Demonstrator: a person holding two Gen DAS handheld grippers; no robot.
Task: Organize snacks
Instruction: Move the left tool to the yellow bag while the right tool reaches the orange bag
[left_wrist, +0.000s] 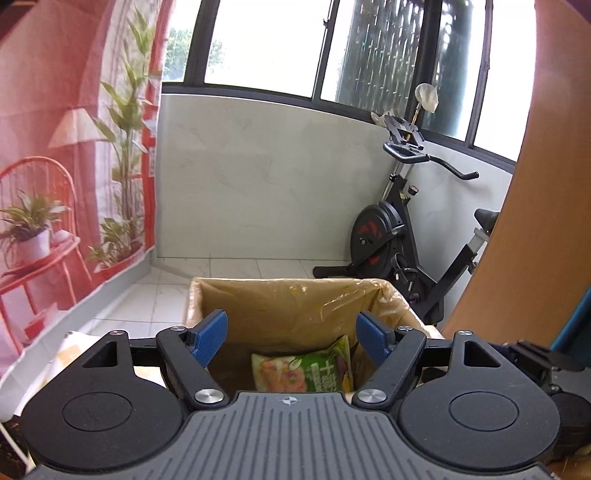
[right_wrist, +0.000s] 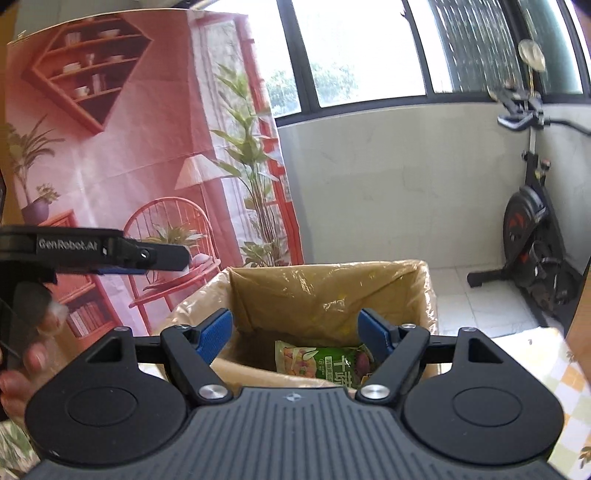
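Left hand-held gripper (left_wrist: 291, 338) open above box (left_wrist: 288, 306), snack bag (left_wrist: 306, 369) inside

The green snack packet (left_wrist: 306, 371) with orange and pink print is lying in the brown cardboard box (left_wrist: 291, 306) under a clear yellowish liner, the blue ribbed pads (right_wrist: 216, 334) are sitting on black fingers, and the backdrop (right_wrist: 147, 147) is showing red furniture.

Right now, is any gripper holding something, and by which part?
Nothing is held. Left gripper and right gripper have empty, open jaws; the snack bag lies in the box.
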